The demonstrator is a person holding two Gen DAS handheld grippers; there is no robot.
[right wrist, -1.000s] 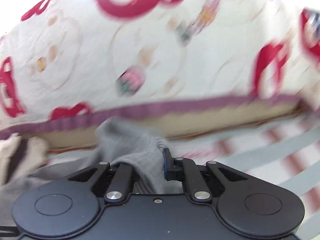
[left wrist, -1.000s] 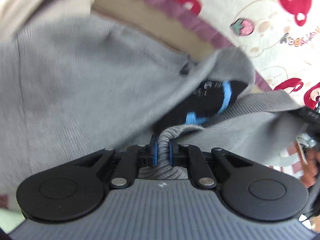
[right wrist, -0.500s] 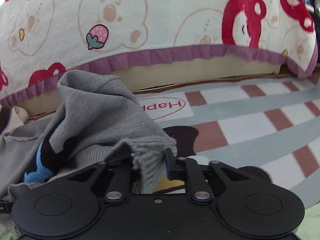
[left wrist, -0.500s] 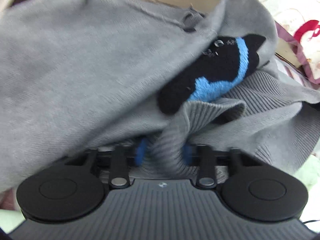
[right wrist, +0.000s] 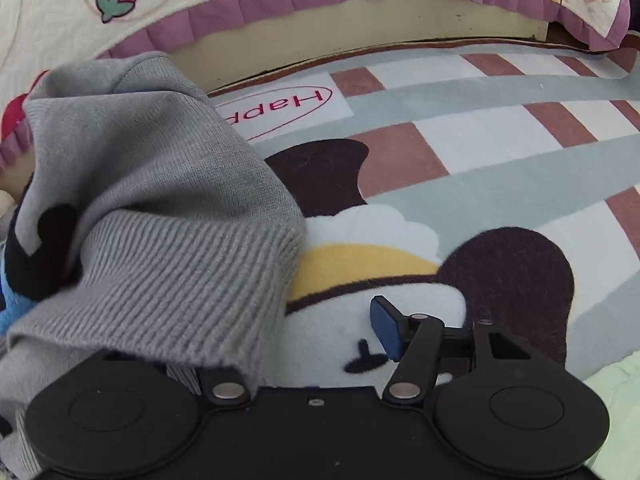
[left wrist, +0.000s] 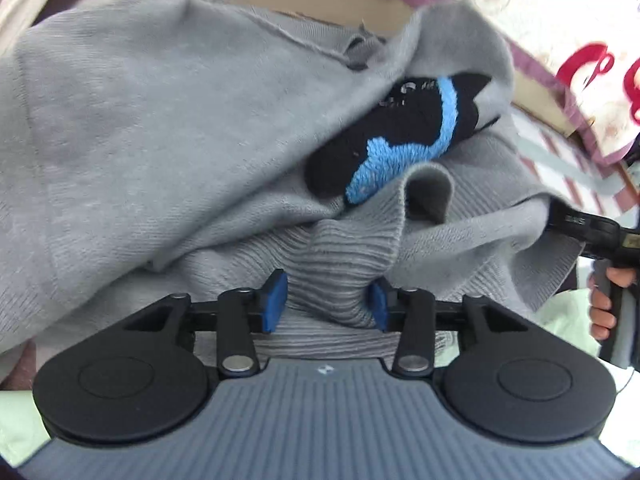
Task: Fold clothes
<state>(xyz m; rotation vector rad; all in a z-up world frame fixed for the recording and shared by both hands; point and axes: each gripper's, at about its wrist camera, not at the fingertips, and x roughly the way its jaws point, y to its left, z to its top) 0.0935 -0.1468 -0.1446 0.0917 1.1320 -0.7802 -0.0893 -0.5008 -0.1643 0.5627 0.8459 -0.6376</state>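
A grey sweater (left wrist: 160,128) lies bunched on the rug (right wrist: 500,152), beside the bed quilt (right wrist: 52,8). The left gripper (left wrist: 326,300) is opening, its blue pads (left wrist: 274,300) slack around the ribbed hem. The right gripper (right wrist: 320,332) is also opening, the hem draped over its left finger, gripped by neither.

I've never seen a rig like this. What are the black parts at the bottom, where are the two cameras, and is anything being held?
Each picture comes from a camera on a hand-held two-finger gripper, looking along its fingers. The left gripper is opening, with the ribbed hem of a grey sweater between its blue pads. The right gripper is opening too; the hem drapes over its left finger, clear of the right pad. The sweater lies on a cartoon rug beside a bed. A hand holds the other gripper.
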